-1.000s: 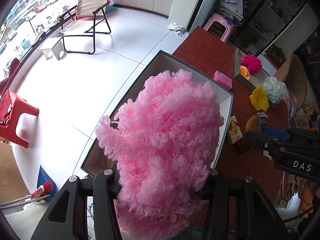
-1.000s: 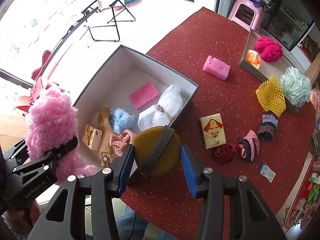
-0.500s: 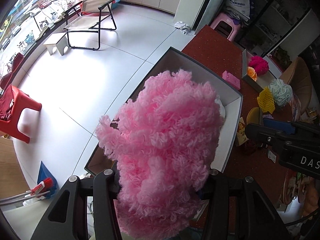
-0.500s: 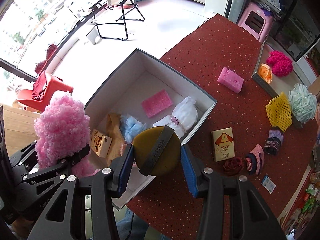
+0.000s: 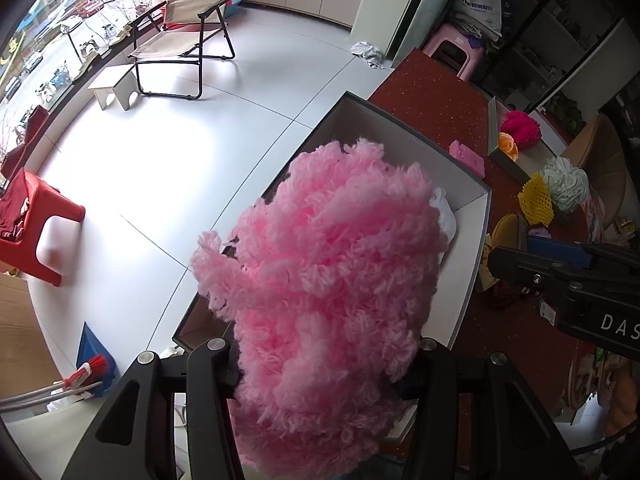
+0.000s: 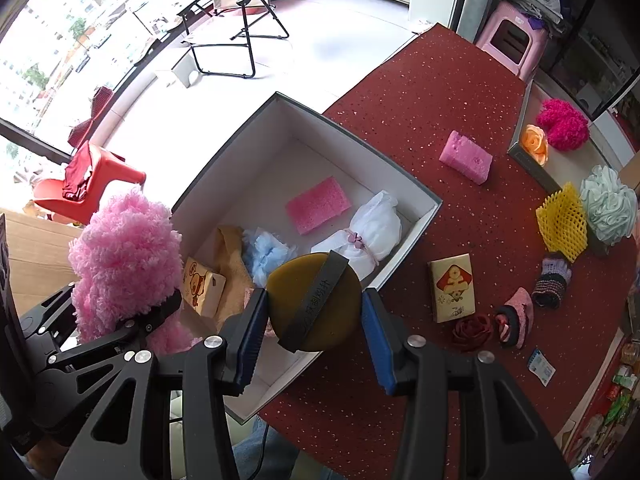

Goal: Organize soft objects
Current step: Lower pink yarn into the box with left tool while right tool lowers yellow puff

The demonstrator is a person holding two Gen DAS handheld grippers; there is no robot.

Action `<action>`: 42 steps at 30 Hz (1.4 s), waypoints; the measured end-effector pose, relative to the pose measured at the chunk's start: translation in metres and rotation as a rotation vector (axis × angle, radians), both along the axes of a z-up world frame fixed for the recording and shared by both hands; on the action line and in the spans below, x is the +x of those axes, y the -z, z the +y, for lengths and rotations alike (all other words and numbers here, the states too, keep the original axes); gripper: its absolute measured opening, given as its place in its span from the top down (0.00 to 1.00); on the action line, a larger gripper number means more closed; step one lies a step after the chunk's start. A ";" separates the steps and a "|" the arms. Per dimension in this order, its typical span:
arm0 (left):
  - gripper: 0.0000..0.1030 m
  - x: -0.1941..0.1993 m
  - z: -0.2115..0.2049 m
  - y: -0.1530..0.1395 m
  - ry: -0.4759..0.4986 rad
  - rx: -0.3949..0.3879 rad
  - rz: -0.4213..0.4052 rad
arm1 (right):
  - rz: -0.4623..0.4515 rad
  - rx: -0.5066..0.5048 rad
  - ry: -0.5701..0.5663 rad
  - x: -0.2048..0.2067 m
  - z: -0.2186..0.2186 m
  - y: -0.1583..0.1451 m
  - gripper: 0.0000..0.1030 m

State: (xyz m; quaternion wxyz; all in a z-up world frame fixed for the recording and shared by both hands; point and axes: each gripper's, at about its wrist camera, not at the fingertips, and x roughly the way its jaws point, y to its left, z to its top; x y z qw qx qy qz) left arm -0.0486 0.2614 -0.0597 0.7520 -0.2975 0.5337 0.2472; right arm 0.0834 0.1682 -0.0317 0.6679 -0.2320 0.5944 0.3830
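Observation:
My left gripper [image 5: 320,364] is shut on a fluffy pink yarn ball [image 5: 324,276], held above the near left end of the white box [image 5: 476,200]; the ball also shows in the right wrist view [image 6: 124,252]. My right gripper [image 6: 314,312] is shut on a round mustard sponge with a dark band [image 6: 314,300], held over the white box's [image 6: 420,232] near right edge. Inside the box lie a pink sponge [image 6: 318,210], a white mesh bundle [image 6: 368,234], a blue puff [image 6: 264,254], a tan cloth [image 6: 232,260] and a small printed packet [image 6: 202,284].
On the red table [image 6: 440,92] lie a pink sponge block [image 6: 466,158], a printed packet [image 6: 452,288], a red rose [image 6: 472,330], small knitted pieces [image 6: 552,280], yellow netting [image 6: 562,224] and a pale green puff [image 6: 608,204]. A tray [image 6: 520,148] holds a magenta ball and an orange flower.
Both grippers have moved left and forward over the white box with their loads. The box sits more centrally under the right gripper than before.

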 end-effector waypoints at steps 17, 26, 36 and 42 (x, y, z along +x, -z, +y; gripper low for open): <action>0.50 0.005 0.002 0.001 0.033 -0.002 -0.002 | -0.008 -0.005 0.000 -0.003 0.010 0.002 0.51; 0.50 0.005 0.002 0.003 0.041 -0.007 -0.005 | -0.008 -0.012 0.001 -0.002 0.011 0.004 0.51; 0.50 0.005 0.002 0.003 0.042 -0.007 -0.004 | -0.008 -0.015 0.001 -0.001 0.014 0.006 0.50; 0.50 0.005 0.003 0.003 0.043 -0.010 -0.003 | -0.008 -0.015 0.002 -0.001 0.015 0.006 0.50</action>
